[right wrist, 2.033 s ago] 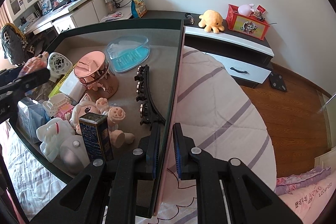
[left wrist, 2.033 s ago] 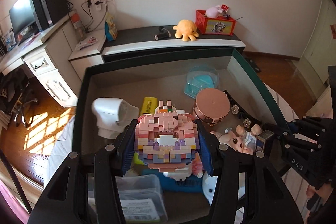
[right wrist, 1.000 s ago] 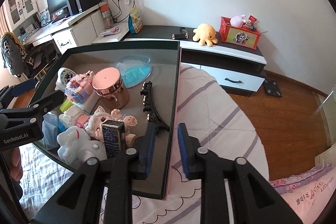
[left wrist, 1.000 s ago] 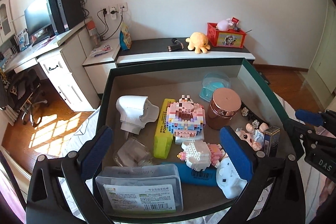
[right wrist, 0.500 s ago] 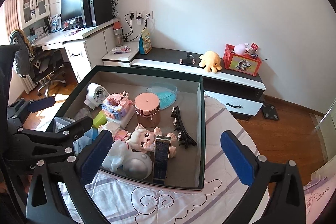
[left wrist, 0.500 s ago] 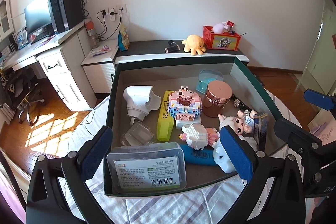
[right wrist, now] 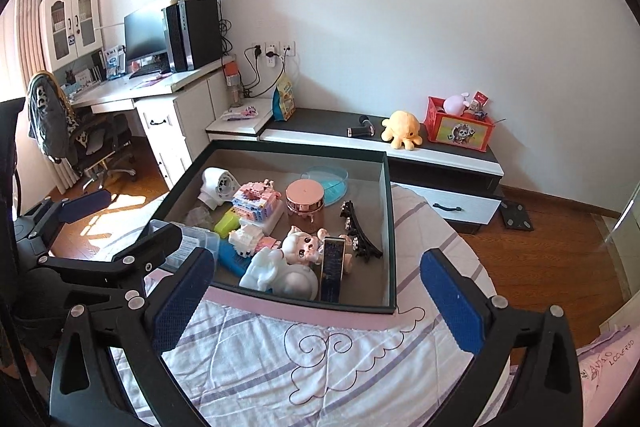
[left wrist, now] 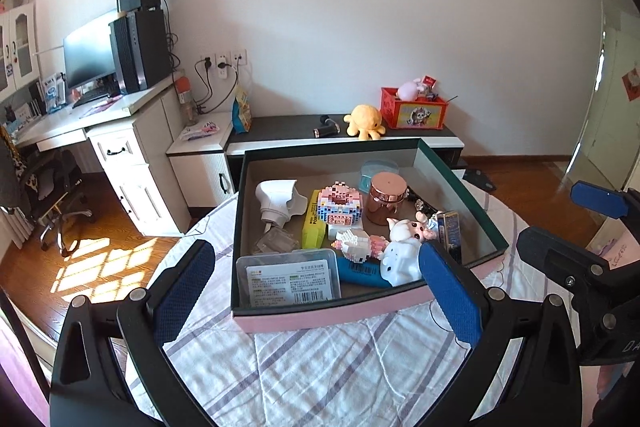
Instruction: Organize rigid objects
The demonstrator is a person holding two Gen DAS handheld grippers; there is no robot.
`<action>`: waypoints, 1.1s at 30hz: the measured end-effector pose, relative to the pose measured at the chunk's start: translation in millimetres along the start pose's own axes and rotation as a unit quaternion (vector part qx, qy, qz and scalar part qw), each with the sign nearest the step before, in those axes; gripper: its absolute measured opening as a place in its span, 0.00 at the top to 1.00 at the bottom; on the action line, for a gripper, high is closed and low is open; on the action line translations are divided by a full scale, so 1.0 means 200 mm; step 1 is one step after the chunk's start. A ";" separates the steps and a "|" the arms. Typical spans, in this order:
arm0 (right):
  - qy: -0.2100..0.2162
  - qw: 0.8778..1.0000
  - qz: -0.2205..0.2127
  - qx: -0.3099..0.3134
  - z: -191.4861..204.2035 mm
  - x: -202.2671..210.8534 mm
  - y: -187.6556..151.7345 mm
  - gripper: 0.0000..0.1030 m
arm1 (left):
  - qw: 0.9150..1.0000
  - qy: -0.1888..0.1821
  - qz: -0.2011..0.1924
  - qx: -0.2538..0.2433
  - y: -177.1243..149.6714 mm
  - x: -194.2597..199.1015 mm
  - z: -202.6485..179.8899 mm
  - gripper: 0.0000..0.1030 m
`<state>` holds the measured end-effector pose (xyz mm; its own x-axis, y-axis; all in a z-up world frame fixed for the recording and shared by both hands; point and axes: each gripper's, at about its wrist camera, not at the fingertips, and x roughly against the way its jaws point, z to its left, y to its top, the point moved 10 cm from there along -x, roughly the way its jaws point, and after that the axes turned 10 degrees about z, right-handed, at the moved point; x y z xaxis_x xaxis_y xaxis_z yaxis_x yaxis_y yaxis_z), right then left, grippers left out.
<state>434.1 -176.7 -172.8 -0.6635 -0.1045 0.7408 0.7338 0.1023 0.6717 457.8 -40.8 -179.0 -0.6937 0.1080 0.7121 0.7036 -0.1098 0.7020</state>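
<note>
Bedding with purple stripes and a stitched swirl (right wrist: 340, 359) covers the bed, and on it sits a shallow box (left wrist: 460, 187) with dark green walls, a grey floor and a pink outer face. Inside, at the far left corner, lies a white hair dryer (left wrist: 276, 201); beside it stand a yellow pack (left wrist: 313, 227), a pink brick-built toy (left wrist: 340, 207) and a copper-coloured jar (left wrist: 386, 199), with a pale blue lidded dish (right wrist: 326, 183) at the far wall. Along the right wall lies a small black tower model (right wrist: 358, 231). At the near edge are a clear plastic case (left wrist: 288, 279) with a printed label and barcode too small to read, a blue pack (left wrist: 362, 271) with a barcode, a white brick figure (left wrist: 356, 241), a pig-eared doll (right wrist: 304, 245), a white rounded toy (right wrist: 280, 277) and an upright dark blue carton (right wrist: 332, 271). Beyond the bed, a low black-topped cabinet (right wrist: 440, 155) carries an orange plush octopus (right wrist: 402, 129) and a red box (right wrist: 458, 129) with a cartoon picture; a white desk (right wrist: 160, 95) to the left holds a monitor (right wrist: 144, 35) and a computer tower (right wrist: 196, 31). The floor is wood. The left gripper (left wrist: 316, 283) and the right gripper (right wrist: 316, 291) both hang over the near edge with jaws spread wide and nothing between the blue pads. Pink fabric at the lower right bears partly legible lettering.
</note>
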 end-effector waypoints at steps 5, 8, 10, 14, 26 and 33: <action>0.002 0.999 -0.034 0.004 0.09 0.23 -0.10 0.00 | 0.999 -0.003 -0.054 0.008 -0.09 0.30 0.00 0.00; 0.010 0.998 -0.059 0.002 0.14 0.38 -0.15 0.00 | 0.997 -0.001 -0.071 0.009 -0.15 0.45 0.00 0.00; 0.018 0.998 -0.067 0.001 0.17 0.47 -0.19 0.00 | 0.997 -0.008 -0.077 0.017 -0.19 0.54 0.01 0.00; 0.008 0.995 -0.102 -0.001 0.22 0.66 -0.26 0.00 | 0.993 -0.003 -0.116 0.025 -0.25 0.75 0.02 0.00; -0.003 0.987 -0.161 -0.009 0.30 1.04 -0.42 0.00 | 0.983 0.034 -0.181 0.005 -0.37 1.21 0.00 0.00; -0.005 0.980 -0.199 -0.006 0.34 1.26 -0.47 0.00 | 0.971 0.059 -0.231 0.000 -0.41 1.49 -0.01 0.00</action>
<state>188.3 -144.6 -47.8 -0.8991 -0.1235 0.4200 0.4178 0.0446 0.9074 193.0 -1.7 -24.1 -0.9479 0.0309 0.3171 0.3141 -0.0762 0.9463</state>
